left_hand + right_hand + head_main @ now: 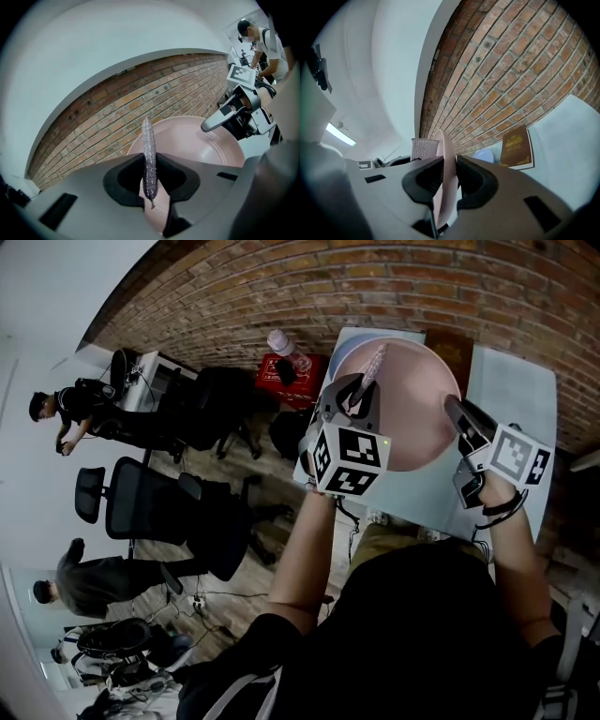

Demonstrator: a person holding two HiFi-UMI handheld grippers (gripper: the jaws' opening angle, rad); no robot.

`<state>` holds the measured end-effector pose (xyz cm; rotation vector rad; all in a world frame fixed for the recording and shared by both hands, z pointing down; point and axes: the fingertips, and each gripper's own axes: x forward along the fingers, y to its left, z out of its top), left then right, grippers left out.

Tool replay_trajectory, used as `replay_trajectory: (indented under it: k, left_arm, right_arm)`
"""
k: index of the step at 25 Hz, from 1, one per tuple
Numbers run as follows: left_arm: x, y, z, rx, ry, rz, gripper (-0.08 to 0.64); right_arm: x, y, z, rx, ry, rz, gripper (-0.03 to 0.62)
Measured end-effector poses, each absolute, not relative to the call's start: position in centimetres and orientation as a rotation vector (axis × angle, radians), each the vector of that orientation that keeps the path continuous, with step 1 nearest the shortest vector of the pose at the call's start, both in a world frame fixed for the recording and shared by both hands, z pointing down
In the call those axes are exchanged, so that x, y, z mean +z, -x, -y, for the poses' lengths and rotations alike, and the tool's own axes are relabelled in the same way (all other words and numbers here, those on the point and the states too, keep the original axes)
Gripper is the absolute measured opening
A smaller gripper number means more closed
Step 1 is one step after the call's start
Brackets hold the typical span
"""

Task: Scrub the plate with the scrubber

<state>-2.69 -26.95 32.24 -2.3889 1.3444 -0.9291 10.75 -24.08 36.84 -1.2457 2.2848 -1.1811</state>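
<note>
over the pale table (506, 381) by the brick wall, the pink plate (408, 404) is held by its right rim: the right gripper (457, 414) is clamped on that edge, which shows edge-on between its jaws in the right gripper view. the left gripper (354, 397) is closed tight on the glittery scrubber (373, 364), whose free end stands over the plate's left side; whether it touches the face i cannot tell. to scrub well, i judge the pad should lie flat on the face rather than edge-first, press lightly and sweep in overlapping circles from centre to rim, with the right grip firm enough that the plate cannot twist or slip.
</note>
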Motion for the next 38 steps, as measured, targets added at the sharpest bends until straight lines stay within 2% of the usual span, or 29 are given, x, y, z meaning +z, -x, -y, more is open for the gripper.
replay_trajectory:
  k: [12,18,30,38]
  left_arm:
    - [36.1,4.8,21.6,-1.126,2.345,-1.216,0.083]
    - [37.7,3.5,18.3,-1.195,2.330,-1.064,0.083]
    - [39.1,-1.7,14.8,-1.124,2.462,-0.781,0.083]
    - [37.7,-2.2,15.9,-1.075,2.449,-0.802,0.083]
  right_arm:
    - [36.7,-10.6,24.5,-1.201,1.224,-2.270,0.084]
    - [37.2,-11.2,24.2,-1.217,1.279,-2.266,0.084]
    - [37.4,-10.6,24.0,-1.216,1.249,-2.266,0.087]
    - [37.3,-10.2,23.4,-1.211,1.290,-2.286,0.091]
